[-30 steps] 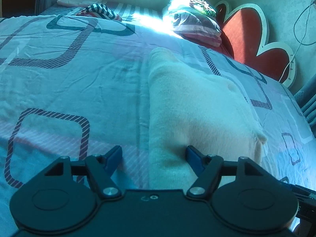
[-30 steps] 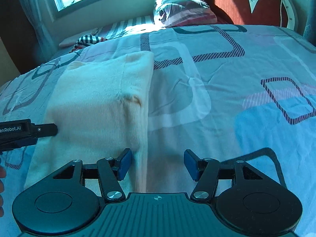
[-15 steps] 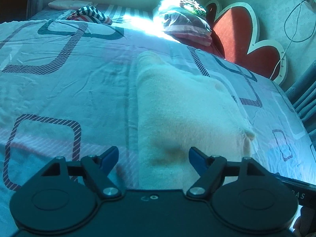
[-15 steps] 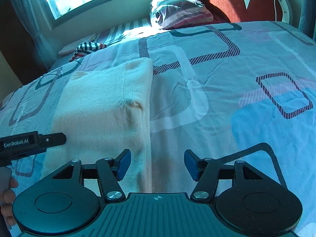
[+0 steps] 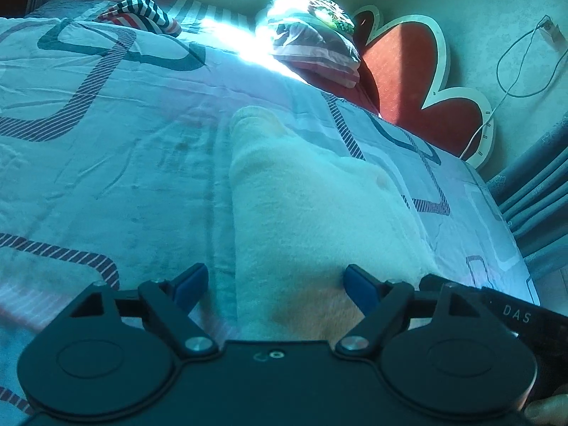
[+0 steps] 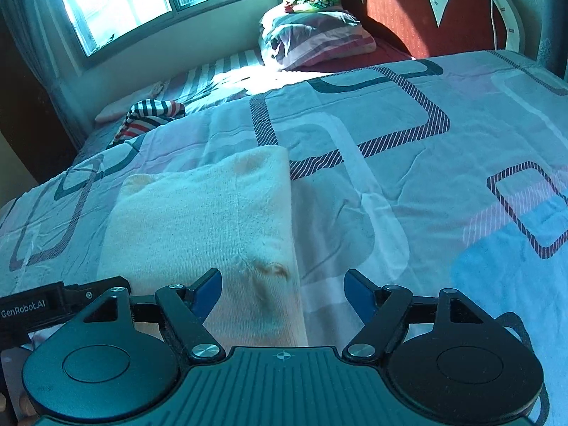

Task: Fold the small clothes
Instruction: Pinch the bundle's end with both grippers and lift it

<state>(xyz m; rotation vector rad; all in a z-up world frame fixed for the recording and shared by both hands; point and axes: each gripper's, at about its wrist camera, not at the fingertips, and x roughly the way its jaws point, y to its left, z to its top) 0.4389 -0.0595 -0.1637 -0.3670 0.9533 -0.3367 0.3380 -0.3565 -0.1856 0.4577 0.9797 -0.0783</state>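
Lying flat on the patterned bedspread (image 6: 408, 163), the folded cream garment (image 5: 312, 220) sits lengthwise. Left gripper (image 5: 273, 282) is spread wide over its near-left edge, gripping nothing. Right gripper (image 6: 282, 285) is spread wide over its near-right edge, also empty.

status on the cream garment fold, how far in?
Done: the cream garment already lies as a long narrow strip on the bedspread, sides apparently folded in. In hand: nothing; left tongs and right tongs are open, straddling its near corners. Left: probably gripping and folding end over end.
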